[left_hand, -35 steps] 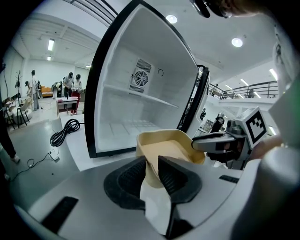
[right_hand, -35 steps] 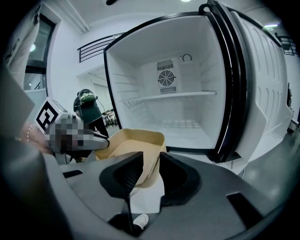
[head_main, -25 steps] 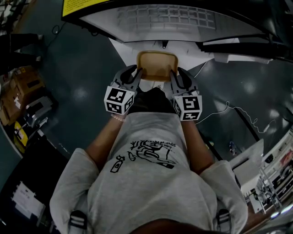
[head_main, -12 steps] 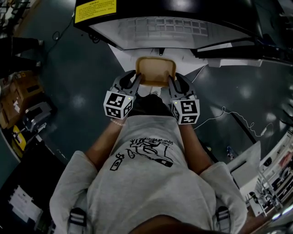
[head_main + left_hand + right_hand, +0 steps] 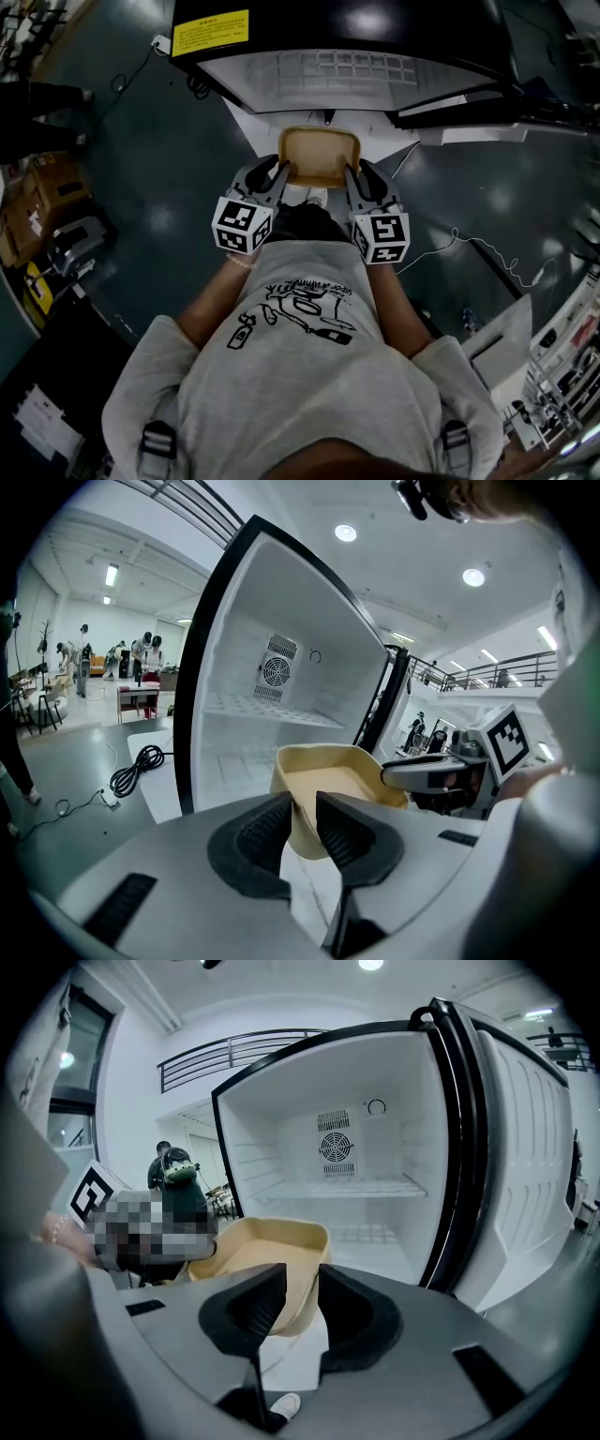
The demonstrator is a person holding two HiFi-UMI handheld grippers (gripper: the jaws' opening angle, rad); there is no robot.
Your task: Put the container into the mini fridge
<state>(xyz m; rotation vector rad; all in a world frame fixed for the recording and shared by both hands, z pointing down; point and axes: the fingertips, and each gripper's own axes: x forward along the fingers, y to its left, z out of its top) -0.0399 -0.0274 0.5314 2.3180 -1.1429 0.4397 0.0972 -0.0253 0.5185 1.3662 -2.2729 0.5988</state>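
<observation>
Holding the tan container in the air just before the open mini fridge, pinching its left wall in the jaws of the left gripper and its right wall in those of the right gripper. Showing both grips together only in the head view; showing the rear fan inside only in the gripper views.

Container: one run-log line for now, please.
container: held, not inside | left gripper: on wall | right gripper: on wall | mini fridge: door open

Container before the open mini fridge, between left claw and right claw, shelf inside
</observation>
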